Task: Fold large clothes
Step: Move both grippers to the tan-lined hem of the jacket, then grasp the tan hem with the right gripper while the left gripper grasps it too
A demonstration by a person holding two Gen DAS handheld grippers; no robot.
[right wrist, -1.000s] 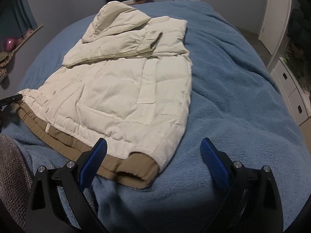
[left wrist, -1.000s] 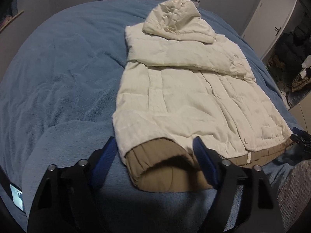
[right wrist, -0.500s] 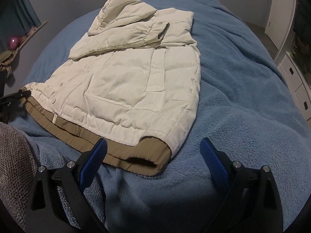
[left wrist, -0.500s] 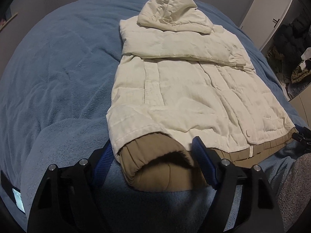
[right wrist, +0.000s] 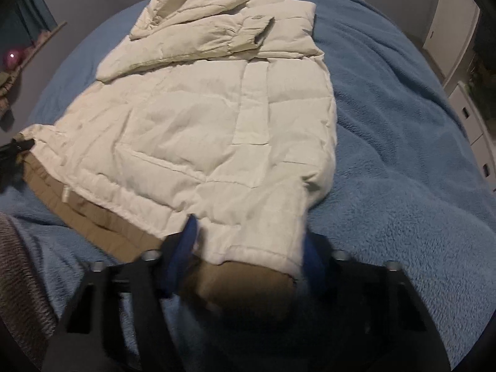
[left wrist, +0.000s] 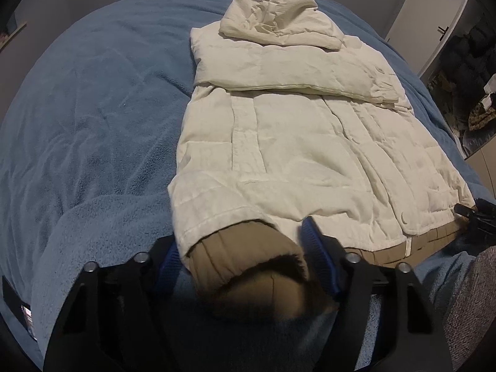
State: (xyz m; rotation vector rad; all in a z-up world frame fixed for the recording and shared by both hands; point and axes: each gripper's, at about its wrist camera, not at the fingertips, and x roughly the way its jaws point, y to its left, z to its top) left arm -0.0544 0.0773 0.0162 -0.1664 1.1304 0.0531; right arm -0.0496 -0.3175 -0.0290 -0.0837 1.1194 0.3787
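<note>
Bed [left wrist: 93,117], covered by a blue fleece blanket [right wrist: 403,124]; filled most of both views.

Jacket [left wrist: 294,142], cream, quilted, hooded, lay flat along the middle of the bed, front side up. Hood [left wrist: 276,15] pointed to the far edge; one sleeve [left wrist: 294,71] was folded across the chest below it. Tan lining [left wrist: 248,263] showed along the hem at the near edge of the bed.

Left gripper [left wrist: 245,257], black with blue pads, was at the hem's left corner. Jaws were closing, with the corner bunched between them; pads touched the fabric on both sides.

Right gripper [right wrist: 248,254], same make, was at the hem's right corner [right wrist: 257,248]. Jaws were closing on the bunched corner; view blurred, pads against the fabric.

Grey knit sleeve [right wrist: 21,279], person's, was at the near edge between the two grippers.
</note>
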